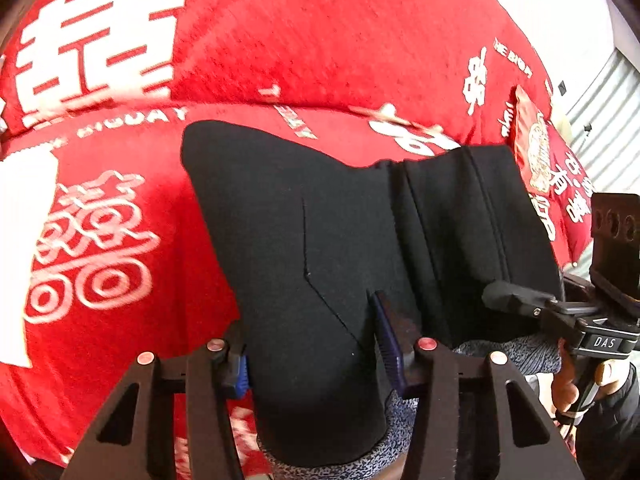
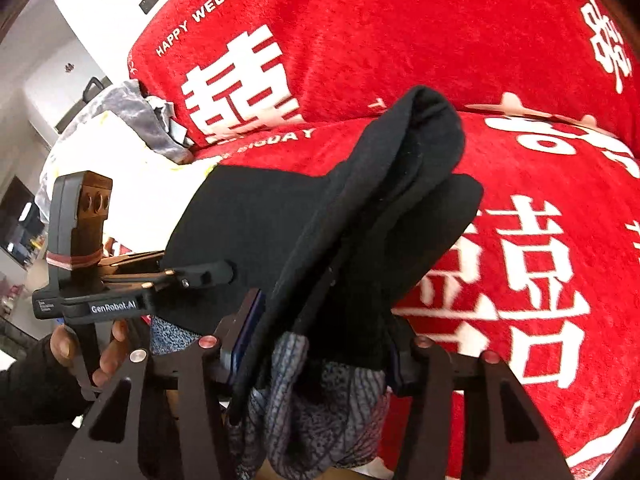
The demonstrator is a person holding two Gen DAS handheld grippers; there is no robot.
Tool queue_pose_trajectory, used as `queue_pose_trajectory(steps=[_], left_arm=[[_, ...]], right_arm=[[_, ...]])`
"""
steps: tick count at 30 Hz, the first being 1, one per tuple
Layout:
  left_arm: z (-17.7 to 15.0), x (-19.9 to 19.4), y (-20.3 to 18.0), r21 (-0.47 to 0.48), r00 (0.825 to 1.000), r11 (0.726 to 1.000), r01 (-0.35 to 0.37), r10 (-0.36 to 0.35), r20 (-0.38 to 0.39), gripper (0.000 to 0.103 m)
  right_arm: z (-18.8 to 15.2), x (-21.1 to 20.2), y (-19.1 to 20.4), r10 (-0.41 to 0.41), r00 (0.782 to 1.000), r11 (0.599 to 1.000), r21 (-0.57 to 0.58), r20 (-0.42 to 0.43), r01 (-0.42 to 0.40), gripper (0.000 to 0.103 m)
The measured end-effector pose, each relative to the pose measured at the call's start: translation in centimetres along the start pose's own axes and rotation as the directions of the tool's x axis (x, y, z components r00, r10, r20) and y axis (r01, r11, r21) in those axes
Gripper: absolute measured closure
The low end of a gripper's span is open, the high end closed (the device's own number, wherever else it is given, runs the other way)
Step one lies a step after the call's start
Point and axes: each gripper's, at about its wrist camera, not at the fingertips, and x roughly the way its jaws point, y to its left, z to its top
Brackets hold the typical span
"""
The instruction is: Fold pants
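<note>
The red plush blanket (image 2: pixel 400 40) carries "HAPPY WEDDING" in white capitals along its far left edge, above a large white double-happiness character. A smaller line lower on it ends in "BIGDAY". In the right wrist view, the left tool (image 2: pixel 200 276) has a label on its body reading "GenRobot.AI". In the left wrist view, the right tool (image 1: pixel 516 300) has a small plate reading "DAS". A red cushion (image 1: pixel 556 184) at far right bears white Chinese characters, too distorted to read.

bare red blanket (image 1: pixel 300 40) beyond, cushion (image 1: pixel 536 148) at right
</note>
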Motion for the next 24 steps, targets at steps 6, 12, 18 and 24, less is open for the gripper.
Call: queue_pose_trajectory(steps=[6, 12, 18, 24], left_arm=[[1.7, -0.5, 4.1, -0.06, 0.998, 0.996, -0.06, 0.061, 0.006, 0.052], [0.9, 1.5, 6.9, -0.11, 0.993, 0.988, -0.106, 0.101, -0.057, 0.052], [-0.6, 4.4, 10.4, -0.225, 0.991, 0.968, -0.111, 0.09, -0.103, 0.039], [-0.6, 4.6, 10.3, -0.226, 0.99, 0.967, -0.118, 0.098, -0.097, 0.034]], right_arm=[[2.5, 3.4, 2.0, 0.037, 0.999, 0.999, 0.002, -0.032, -0.037, 0.047], [3.1, 7.2, 1.6, 0.053, 0.996, 0.997, 0.051, -0.075, -0.049, 0.048], [2.5, 7.8, -0.7, 0.031, 0.997, 0.991, 0.133, -0.076, -0.02, 0.047], [2.0, 8.4, -2.3, 0.035, 0.995, 0.976, 0.218, -0.09, -0.015, 0.039]])
